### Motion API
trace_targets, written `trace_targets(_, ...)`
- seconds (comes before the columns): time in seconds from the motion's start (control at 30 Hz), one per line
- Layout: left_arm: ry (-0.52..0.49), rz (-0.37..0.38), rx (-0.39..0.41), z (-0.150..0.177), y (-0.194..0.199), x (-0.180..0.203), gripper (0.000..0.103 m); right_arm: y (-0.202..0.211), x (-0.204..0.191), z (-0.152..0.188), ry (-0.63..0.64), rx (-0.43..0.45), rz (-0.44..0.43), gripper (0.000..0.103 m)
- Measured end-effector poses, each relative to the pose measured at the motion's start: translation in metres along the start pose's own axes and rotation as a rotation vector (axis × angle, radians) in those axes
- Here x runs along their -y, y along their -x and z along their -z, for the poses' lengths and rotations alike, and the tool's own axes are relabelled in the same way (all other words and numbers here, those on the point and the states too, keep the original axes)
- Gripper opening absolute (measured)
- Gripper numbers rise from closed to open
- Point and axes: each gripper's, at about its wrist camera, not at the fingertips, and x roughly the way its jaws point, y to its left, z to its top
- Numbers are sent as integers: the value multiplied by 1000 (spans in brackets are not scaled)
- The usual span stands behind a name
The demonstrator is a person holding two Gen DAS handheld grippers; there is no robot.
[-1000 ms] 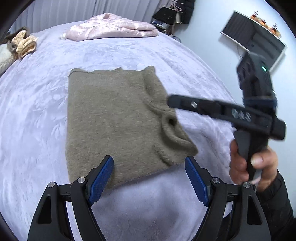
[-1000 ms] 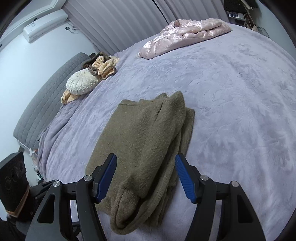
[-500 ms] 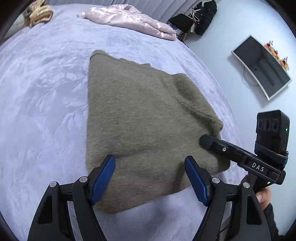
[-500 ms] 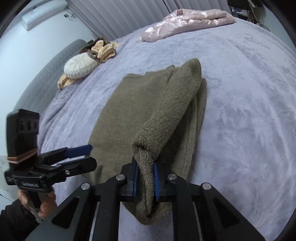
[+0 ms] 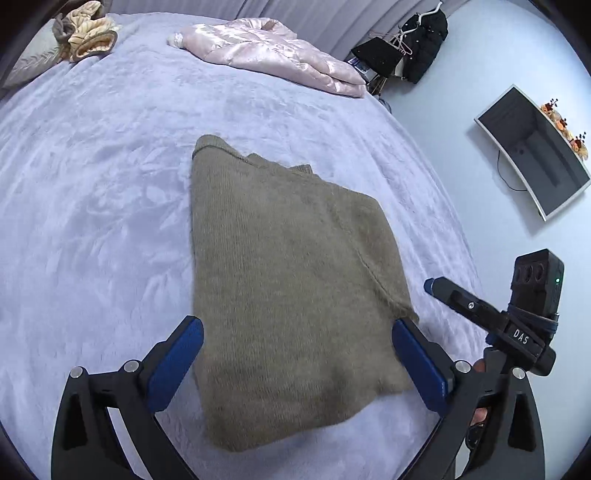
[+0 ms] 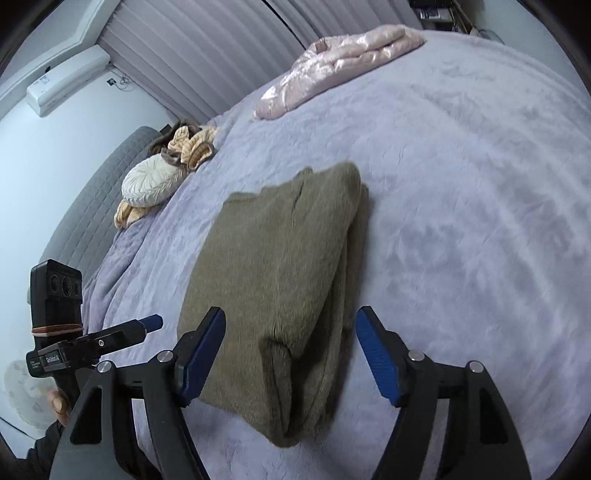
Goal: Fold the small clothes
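An olive-brown knitted sweater (image 5: 291, 280) lies folded flat on the lavender bed cover (image 5: 96, 229), sleeve tucked along its right side. My left gripper (image 5: 295, 365) is open, its blue pads (image 5: 177, 362) straddling the sweater's near edge just above it. My right gripper (image 6: 291, 354) is open and empty over the sweater's (image 6: 280, 273) near right corner, where the folded sleeve end lies. The right gripper also shows at the right of the left wrist view (image 5: 436, 286); the left one shows at the left of the right wrist view (image 6: 151, 321).
A pink satin jacket (image 5: 273, 55) lies at the far side of the bed. A cream cushion (image 6: 151, 182) and beige clothes (image 5: 86, 35) sit by the grey headboard (image 6: 85, 214). A monitor (image 5: 532, 151) and a black coat (image 5: 424, 40) stand beyond the bed's right edge.
My right gripper has opened and let go of the folded sleeve end, which now lies on the sweater. Both grippers have drawn back slightly toward the near edge.
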Motion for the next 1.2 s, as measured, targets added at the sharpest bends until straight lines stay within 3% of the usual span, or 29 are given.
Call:
trace_targets(0.07, 6, -15, -25, -10, -12, -2, 102, -7, 3, -21, -3, 12, 27, 76)
trace_targets(0.23, 39, -33, -72, -30, -42, -10, 102, -61, 27, -67, -129, -60, 35, 76)
trace_targets(0.37, 38, -65, -88, -42, -58, -16, 102, -99, 37, -89, -180, -108, 12, 76)
trace_targets(0.43, 47, -62, -108, -47, -67, -22, 102, -115, 44, -94, -202, -140, 46, 76)
trace_targets(0.5, 58, -52, -114, -52, -75, -30, 101, -126, 43, -95, -162, -161, 60, 39)
trace_targets(0.53, 57, -63, -106, -53, -76, -33, 95, -128, 39, -96, -126, -161, 81, 25)
trace_targets(0.57, 55, -71, -106, -54, -77, -35, 87, -128, 32, -99, -81, -146, 94, 17)
trace_targets(0.67, 65, -60, -109, -53, -78, -44, 86, -124, -1, -105, 119, -89, 114, 12)
trace_targets(0.73, 65, -69, -101, -51, -74, -46, 86, -124, -16, -109, 199, -63, 75, 9)
trace_targets(0.83, 49, -93, -84, -51, -67, -45, 86, -138, -12, -111, 234, -104, 132, 9)
trace_targets(0.9, 44, -103, -79, -53, -64, -43, 86, -147, 9, -109, 191, -139, 176, 9)
trace_targets(0.93, 46, -112, -76, -55, -62, -41, 86, -147, 21, -108, 141, -154, 153, 10)
trace_targets(1.03, 38, -97, -54, -61, -56, -31, 86, -130, 41, -108, 13, -135, 103, 26)
trace_targets(1.1, 20, -86, -38, -64, -51, -22, 86, -109, 38, -108, -5, -89, 114, 35)
trace_targets(1.2, -20, -78, -22, -63, -49, -9, 86, -69, 16, -104, 10, 33, 47, 65)
